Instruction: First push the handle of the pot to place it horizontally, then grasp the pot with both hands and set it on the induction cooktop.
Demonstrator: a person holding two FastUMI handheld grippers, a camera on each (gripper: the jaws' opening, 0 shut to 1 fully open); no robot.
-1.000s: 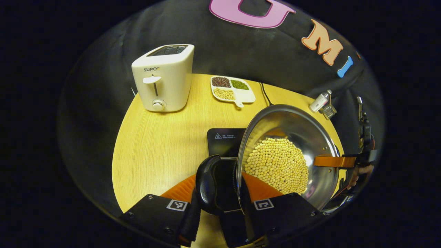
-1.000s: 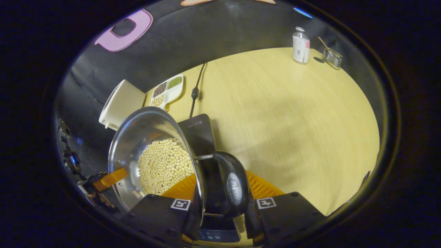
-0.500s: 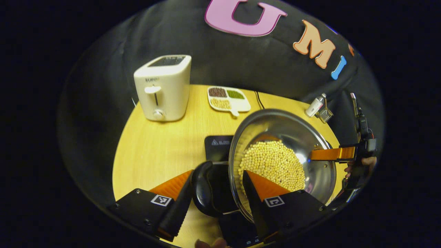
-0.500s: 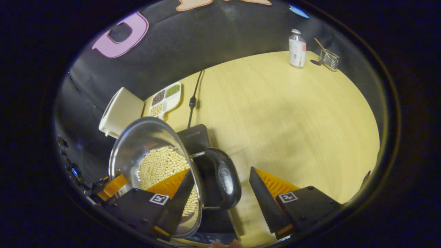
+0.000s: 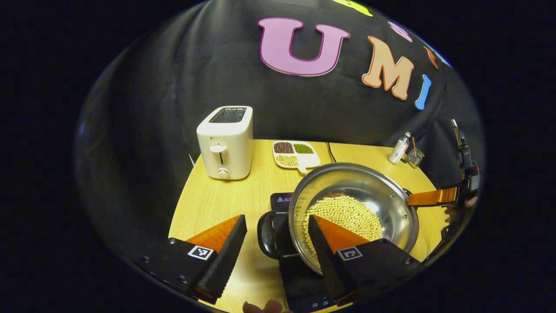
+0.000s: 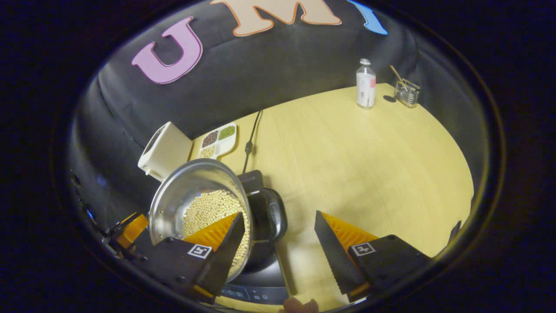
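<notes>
Left gripper view: my left gripper (image 5: 276, 248) gapes, holding nothing.
Right gripper (image 6: 278, 243): wide apart, empty.
Round steel pot (image 5: 391, 204): rests on black induction cooktop (image 5: 299, 278).

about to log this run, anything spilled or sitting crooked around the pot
Nothing stands out. The pot sits level on the induction cooktop, its beans all inside, none on the table. Both grippers, left and right, are open and off the handles.

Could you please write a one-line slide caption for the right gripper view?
Open right gripper above a soybean-filled steel pot resting on the induction cooktop.
</notes>
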